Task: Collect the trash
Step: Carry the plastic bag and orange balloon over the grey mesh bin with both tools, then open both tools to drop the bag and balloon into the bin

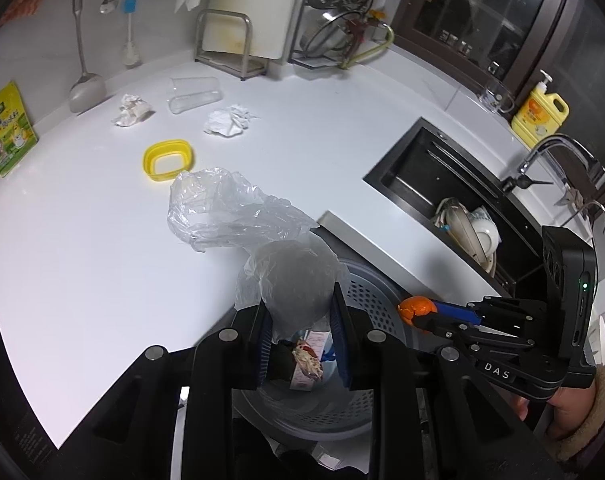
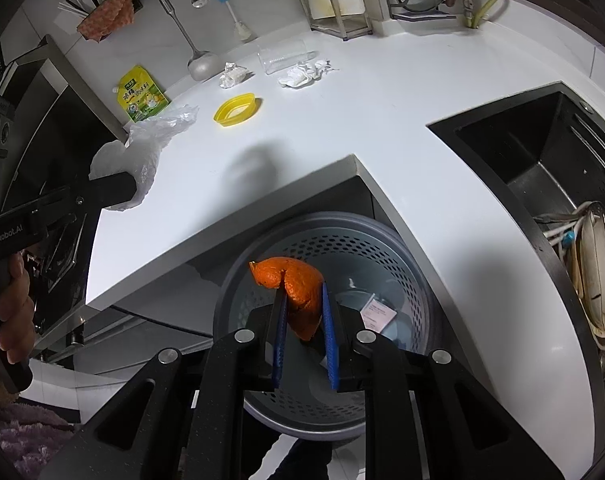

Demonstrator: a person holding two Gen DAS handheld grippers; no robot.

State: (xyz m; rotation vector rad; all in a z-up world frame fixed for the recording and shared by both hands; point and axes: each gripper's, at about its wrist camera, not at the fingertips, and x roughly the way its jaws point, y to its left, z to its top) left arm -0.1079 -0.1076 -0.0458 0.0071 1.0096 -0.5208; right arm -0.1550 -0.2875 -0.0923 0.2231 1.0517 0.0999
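Orange peel [image 2: 300,300] is clamped in R gripper [image 2: 302,334] over grey bin [image 2: 416,248], long axis along fingers, tip outward. Plastic bag [image 1: 262,240] is gripped by L gripper [image 1: 300,334], trailing twd counter [image 1: 82,240].

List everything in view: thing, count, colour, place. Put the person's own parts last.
orange peel: 1, orange, in the right claw above the bin
plastic bag: 1, clear, in the left claw, trailing onto the counter
trash bin: 1, grey perforated, below the counter corner, wrappers inside
crumpled tissues: 2, white, far counter
plastic cup: 1, clear, lying on its side between the tissues
yellow ring: 1, mid counter
pouch: 1, green-yellow, against the wall
soap bottle: 1, yellow, behind the sink
sink: 1, dark, dishes inside
counter: 1, white
left claw: shut on the bag
right claw: shut on the peel
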